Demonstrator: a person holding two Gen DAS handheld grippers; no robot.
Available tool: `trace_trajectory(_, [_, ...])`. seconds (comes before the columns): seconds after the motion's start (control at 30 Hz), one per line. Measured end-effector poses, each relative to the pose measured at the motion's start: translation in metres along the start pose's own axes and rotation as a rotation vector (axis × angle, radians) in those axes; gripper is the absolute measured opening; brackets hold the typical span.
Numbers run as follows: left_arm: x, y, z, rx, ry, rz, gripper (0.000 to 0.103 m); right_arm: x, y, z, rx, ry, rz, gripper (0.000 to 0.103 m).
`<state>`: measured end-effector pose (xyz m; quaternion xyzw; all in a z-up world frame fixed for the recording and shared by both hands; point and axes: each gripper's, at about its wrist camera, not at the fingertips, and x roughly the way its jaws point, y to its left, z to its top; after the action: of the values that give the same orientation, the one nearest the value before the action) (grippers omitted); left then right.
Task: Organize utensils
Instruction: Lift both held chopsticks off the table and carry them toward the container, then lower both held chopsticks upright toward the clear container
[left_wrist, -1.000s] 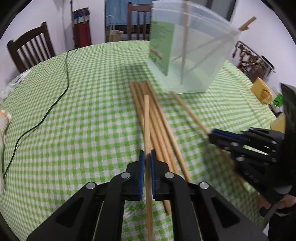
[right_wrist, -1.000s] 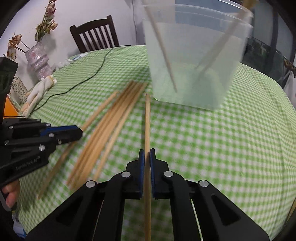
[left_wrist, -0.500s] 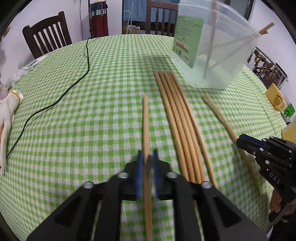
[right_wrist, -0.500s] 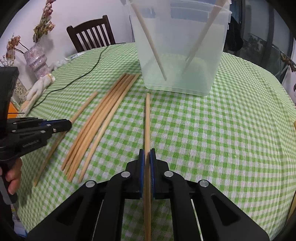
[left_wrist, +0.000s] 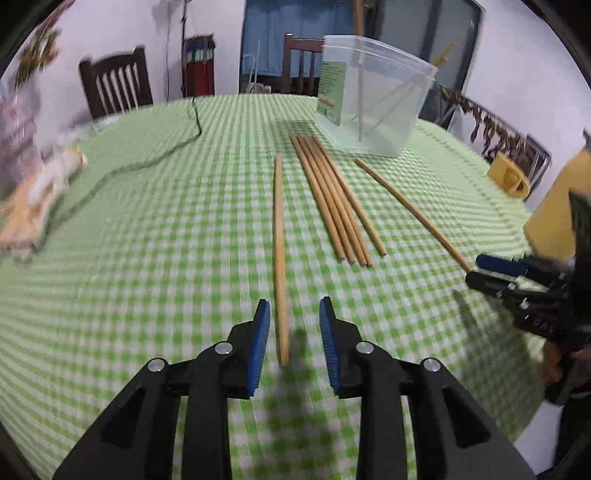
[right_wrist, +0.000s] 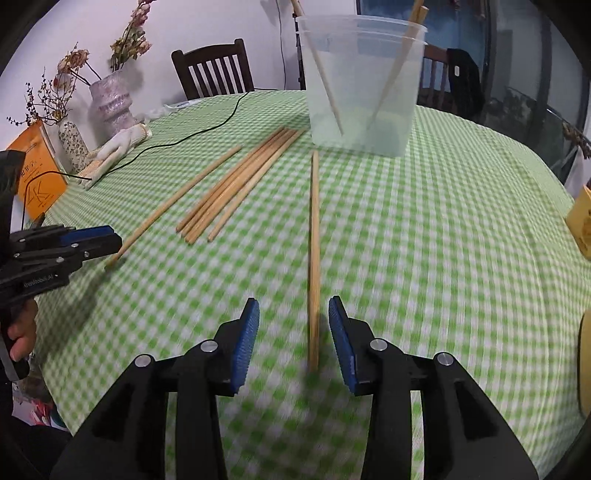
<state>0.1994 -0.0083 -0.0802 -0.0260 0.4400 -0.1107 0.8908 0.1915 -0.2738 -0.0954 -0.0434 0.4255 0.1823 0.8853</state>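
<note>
1. Left gripper (left_wrist: 293, 332) and right gripper (right_wrist: 293, 332): jaws have just been opening and stand apart, each with a loose chopstick (left_wrist: 279, 254) between them, unclamped.
2. Container (right_wrist: 362, 85) holds a few sticks (count unclear); bundle (left_wrist: 334, 199) and two singles remain on the tablecloth (right_wrist: 443, 229).
3. Open cloth surrounds each stick; table edge lies near.

A dining room with pale walls around a round table in green-and-white check.

The tablecloth (right_wrist: 424, 206) covers the whole table. A dark wooden slat-back chair (right_wrist: 212, 70) stands at the far edge against the white wall (right_wrist: 207, 22), and a second chair (left_wrist: 295, 62) sits before a blue curtain (left_wrist: 280, 33). Dried flowers rise from a pale ribbed vase (right_wrist: 110, 103) at the left. Dark glass panes (right_wrist: 532, 62) fill the right side. A black cable (left_wrist: 147, 158) snakes across the cloth.
</note>
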Motion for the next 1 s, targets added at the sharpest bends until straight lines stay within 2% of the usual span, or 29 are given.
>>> trace_trajectory(0.1, [0.0,0.004,-0.007,-0.014,0.019,-0.001,0.025,0.001,-0.002,-0.004,0.006,-0.004,-0.034,0.038])
trace_trajectory(0.23, [-0.002,-0.006,-0.014,0.027,0.03,-0.019,0.025,-0.005,0.002,-0.013,-0.012,-0.005,-0.044,0.037])
trace_trajectory(0.3, [0.001,-0.011,-0.017,0.049,0.021,0.008,0.024,-0.006,0.003,-0.015,-0.022,-0.01,-0.051,0.029])
trace_trajectory(0.37, [0.004,-0.013,-0.017,0.063,0.016,0.028,0.016,-0.007,0.003,-0.015,-0.026,-0.014,-0.048,0.021])
trace_trajectory(0.43, [0.006,-0.014,-0.015,0.059,0.018,0.046,0.002,-0.007,0.004,-0.016,-0.024,-0.014,-0.042,0.016])
trace_trajectory(0.47, [0.007,-0.01,-0.014,0.043,0.023,0.053,0.002,-0.007,0.004,-0.016,-0.018,-0.014,-0.049,0.005])
trace_trajectory(0.53, [0.004,-0.005,-0.01,0.01,0.031,0.036,0.002,-0.008,0.0,-0.016,-0.008,-0.012,-0.058,0.005])
trace_trajectory(0.67, [-0.023,-0.003,0.002,0.021,-0.066,0.047,0.002,-0.027,-0.004,-0.008,0.003,-0.068,-0.084,0.004])
trace_trajectory(0.77, [-0.045,-0.005,0.02,0.03,-0.145,0.06,0.002,-0.051,-0.007,0.005,0.01,-0.142,-0.104,0.004])
trace_trajectory(1.0, [-0.1,-0.018,0.06,0.062,-0.315,0.039,0.001,-0.101,-0.007,0.031,-0.017,-0.285,-0.122,0.004])
